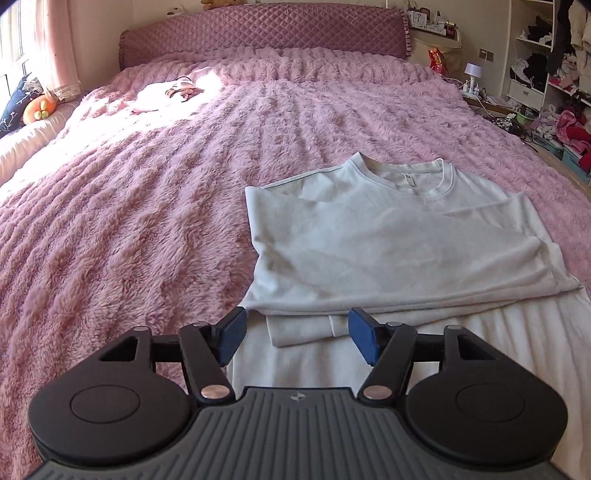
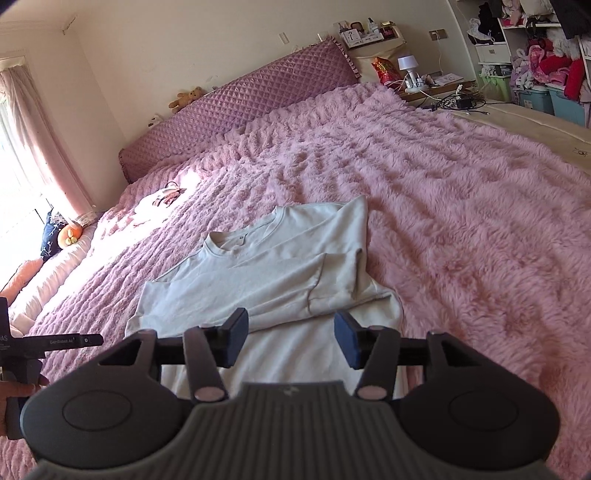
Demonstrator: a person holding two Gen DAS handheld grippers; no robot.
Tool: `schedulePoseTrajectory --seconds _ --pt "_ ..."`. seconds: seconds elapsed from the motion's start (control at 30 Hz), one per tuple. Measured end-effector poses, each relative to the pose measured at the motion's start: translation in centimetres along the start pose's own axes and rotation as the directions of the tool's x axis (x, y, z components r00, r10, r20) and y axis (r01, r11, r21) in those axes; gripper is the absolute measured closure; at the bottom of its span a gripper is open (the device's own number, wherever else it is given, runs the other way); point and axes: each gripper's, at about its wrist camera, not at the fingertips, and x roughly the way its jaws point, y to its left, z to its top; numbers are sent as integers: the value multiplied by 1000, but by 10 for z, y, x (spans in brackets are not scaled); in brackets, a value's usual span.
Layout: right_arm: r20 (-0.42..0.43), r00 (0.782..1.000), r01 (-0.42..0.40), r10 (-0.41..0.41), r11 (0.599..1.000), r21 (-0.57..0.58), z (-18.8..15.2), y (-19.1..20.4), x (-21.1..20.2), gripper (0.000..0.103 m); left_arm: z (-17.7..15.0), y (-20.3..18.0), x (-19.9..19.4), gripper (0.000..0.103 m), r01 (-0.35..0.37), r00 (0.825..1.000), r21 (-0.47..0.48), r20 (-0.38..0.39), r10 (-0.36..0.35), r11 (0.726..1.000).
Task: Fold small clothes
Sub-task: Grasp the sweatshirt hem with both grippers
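A white long-sleeved top (image 1: 373,236) lies flat on the pink fluffy bedspread (image 1: 129,221), collar toward the headboard, both sleeves folded across its front. A sleeve cuff (image 1: 306,328) pokes out at its near left side. My left gripper (image 1: 295,338) is open and empty, hovering just short of that cuff. In the right wrist view the same top (image 2: 258,280) lies ahead, its lower half stretching toward me. My right gripper (image 2: 291,339) is open and empty above the top's lower part. The left gripper's body (image 2: 22,347) shows at that view's left edge.
A small pale garment (image 1: 166,94) lies in sunlight near the purple quilted headboard (image 1: 266,31). Pillows and an orange plush (image 1: 38,107) sit by the window at left. A cluttered bedside table (image 2: 424,83) and shelves with clothes (image 1: 554,74) stand at right.
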Motion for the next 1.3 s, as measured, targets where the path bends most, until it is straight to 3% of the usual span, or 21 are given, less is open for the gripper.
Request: schedulePoseTrajectory --seconds 0.13,0.3,0.47,0.63,0.83,0.97,1.1,1.17,1.3 --pt "-5 1000 23 -23 997 -71 -28 5 -48 40 -24 -10 -28 25 -13 1000 23 -20 13 1000" --pt "-82 996 21 -30 994 -110 -57 5 -84 37 -62 -9 -63 24 4 998 -17 -62 -5 1000" --pt "-141 987 64 -82 989 -132 -83 -9 -109 37 -114 22 -97 22 -11 995 -101 -101 1 995" --pt "-194 975 99 -110 993 -64 -99 -36 -118 37 -155 59 -111 22 -66 986 -197 -166 33 978" --pt "-241 964 112 -113 994 -19 -110 -48 -118 37 -185 93 -107 25 -31 978 -367 -203 -48 930" --pt "-277 954 115 -116 993 -19 -116 -45 -110 38 -191 102 -98 29 60 974 -471 -166 -155 880" --pt "-289 951 109 -107 994 -11 -119 -43 -106 38 -190 98 -91 29 173 951 -515 -133 -278 839" --pt "-277 957 89 -85 996 2 -119 -41 -106 38 -193 96 -85 30 232 932 -540 -115 -344 809" --pt "-280 958 61 -55 998 14 -118 -37 -101 39 -198 97 -75 36 279 910 -589 -91 -405 759"
